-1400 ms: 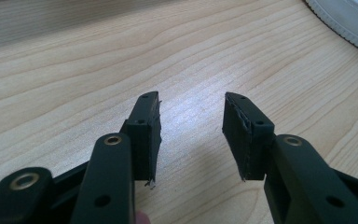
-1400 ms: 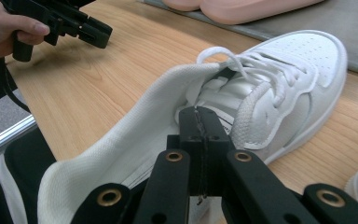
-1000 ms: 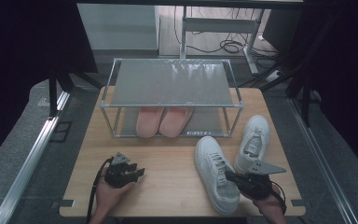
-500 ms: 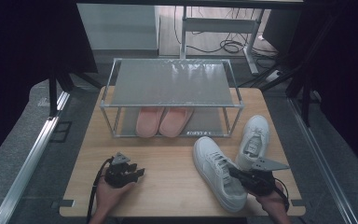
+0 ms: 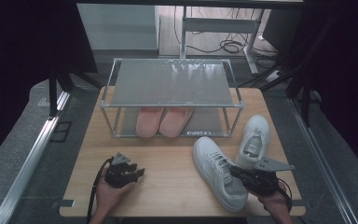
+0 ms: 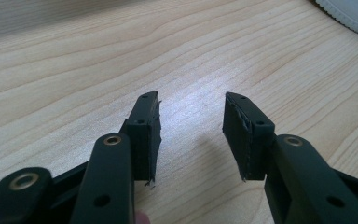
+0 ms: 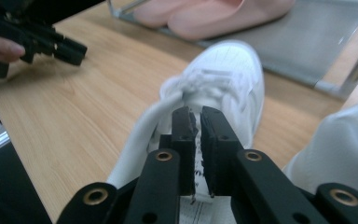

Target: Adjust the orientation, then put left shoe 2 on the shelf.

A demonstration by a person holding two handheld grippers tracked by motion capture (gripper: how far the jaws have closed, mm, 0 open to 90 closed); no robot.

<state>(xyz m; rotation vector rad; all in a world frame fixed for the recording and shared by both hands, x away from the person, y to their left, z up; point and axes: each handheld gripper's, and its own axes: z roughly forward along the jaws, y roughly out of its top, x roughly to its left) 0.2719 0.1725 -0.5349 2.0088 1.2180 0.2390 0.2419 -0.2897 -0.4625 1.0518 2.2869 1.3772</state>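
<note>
A white sneaker lies on the wooden table, toe toward the rack. My right gripper sits low over its heel opening. In the right gripper view this gripper has just been opening. Its jaws stand a narrow slit apart above the sneaker, and the pads do not visibly press on it. A second white sneaker lies to the right. My left gripper rests open at the front left, with bare wood between its jaws.
A metal shoe rack with a mesh top stands at the back of the table. A pair of pink slippers sits on its lower shelf. Bare wood lies between the two grippers. The table's edges are close at the front and the right.
The sneaker under my right gripper swung slightly, its heel shifting to the right, and now lies flat. The right jaws have parted a little. The left gripper has not moved.
</note>
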